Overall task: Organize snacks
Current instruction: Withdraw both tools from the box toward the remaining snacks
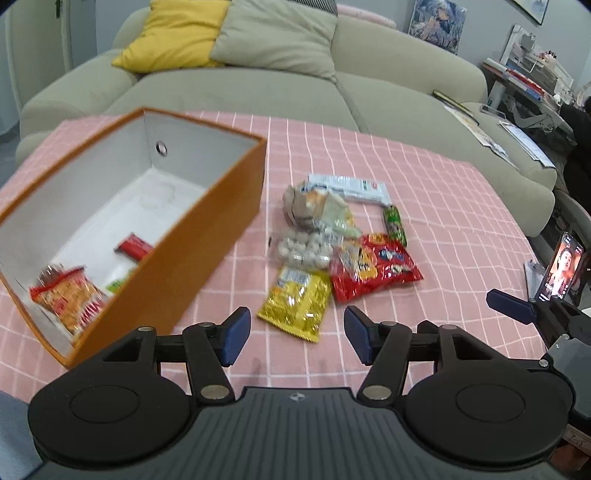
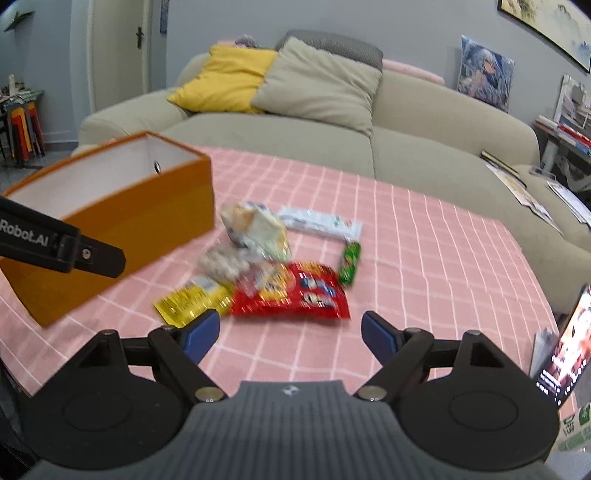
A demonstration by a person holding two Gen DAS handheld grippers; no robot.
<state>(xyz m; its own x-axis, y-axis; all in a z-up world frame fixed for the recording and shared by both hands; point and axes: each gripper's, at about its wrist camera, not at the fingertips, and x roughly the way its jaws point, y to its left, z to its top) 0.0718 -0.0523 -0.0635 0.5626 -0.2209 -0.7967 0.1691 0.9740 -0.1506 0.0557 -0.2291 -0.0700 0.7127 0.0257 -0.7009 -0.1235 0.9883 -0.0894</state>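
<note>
An orange box (image 1: 207, 236) with a white inside stands on the left of the pink checked tablecloth (image 1: 443, 206); it also shows in the right wrist view (image 2: 147, 221). Inside lie a red-orange snack packet (image 1: 68, 299), a red bar (image 1: 135, 246) and a green packet (image 1: 118, 285). Right of the box lies a pile: a yellow packet (image 1: 295, 302), a red bag (image 1: 373, 269), a clear bag of round snacks (image 1: 303, 251), a green roll (image 1: 394, 224), a white packet (image 1: 347, 186). My left gripper (image 1: 293, 338) is open and empty just before the yellow packet. My right gripper (image 2: 290, 334) is open and empty before the red bag (image 2: 291, 293).
A beige sofa (image 1: 240, 88) with a yellow cushion (image 1: 173, 35) runs behind the table. A phone (image 1: 561, 269) with a lit screen stands at the table's right edge. Papers lie on the sofa's right part. The other gripper's arm (image 2: 62, 247) crosses in front of the box.
</note>
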